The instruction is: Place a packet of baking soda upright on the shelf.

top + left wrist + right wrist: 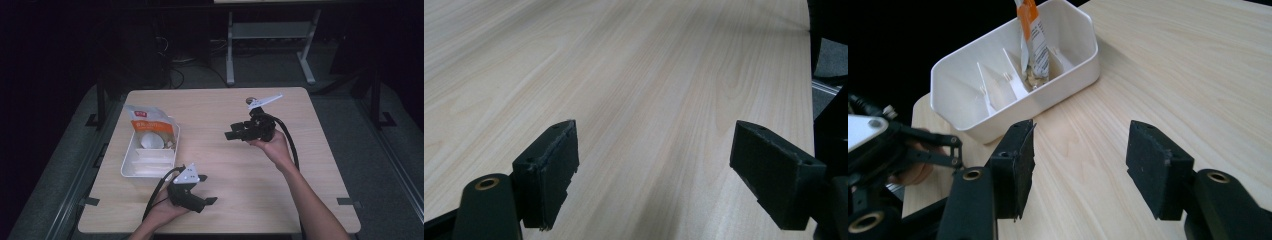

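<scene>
R gripper (1078, 167) fingers spread, empty | pouch (1034, 42) in white bin (1068, 75), well ahead | L gripper (654, 172) fingers spread, empty

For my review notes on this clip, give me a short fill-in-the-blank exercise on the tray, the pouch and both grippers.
1. The orange-and-white pouch stands in the white ____.
2. The tray's inside is split by thin white ____.
3. The left gripper has jaws standing ____ over bare tabletop.
4. Between the right gripper jaws there is ____.

Missing words: tray; dividers; open; nothing
</scene>
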The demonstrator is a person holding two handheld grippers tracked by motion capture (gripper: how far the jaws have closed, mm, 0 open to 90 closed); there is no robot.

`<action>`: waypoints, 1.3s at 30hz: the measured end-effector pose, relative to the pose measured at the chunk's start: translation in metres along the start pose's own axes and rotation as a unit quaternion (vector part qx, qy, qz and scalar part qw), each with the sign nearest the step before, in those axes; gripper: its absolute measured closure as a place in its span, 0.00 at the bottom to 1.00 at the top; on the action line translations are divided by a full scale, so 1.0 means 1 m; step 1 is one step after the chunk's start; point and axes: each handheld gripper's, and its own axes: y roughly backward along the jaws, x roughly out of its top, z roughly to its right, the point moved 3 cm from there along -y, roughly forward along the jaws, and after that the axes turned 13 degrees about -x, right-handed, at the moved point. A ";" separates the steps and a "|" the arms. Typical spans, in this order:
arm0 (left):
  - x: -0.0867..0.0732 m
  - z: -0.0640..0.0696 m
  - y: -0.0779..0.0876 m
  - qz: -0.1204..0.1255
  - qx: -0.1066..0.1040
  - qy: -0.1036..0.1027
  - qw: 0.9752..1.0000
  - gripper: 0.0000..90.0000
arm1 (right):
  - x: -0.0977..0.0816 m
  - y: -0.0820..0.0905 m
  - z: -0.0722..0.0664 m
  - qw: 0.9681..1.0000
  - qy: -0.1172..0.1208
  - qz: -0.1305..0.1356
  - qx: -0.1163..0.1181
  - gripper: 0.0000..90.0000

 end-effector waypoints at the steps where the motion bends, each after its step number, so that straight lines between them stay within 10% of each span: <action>1: 0.000 0.000 0.000 0.001 0.001 0.001 1.000 0.21 | -0.002 0.002 0.001 1.000 0.001 0.002 -0.001 0.48; 39: 0.000 -0.002 0.002 0.007 0.005 0.004 1.000 0.20 | -0.078 0.070 0.006 0.999 -0.025 -0.007 -0.032 0.43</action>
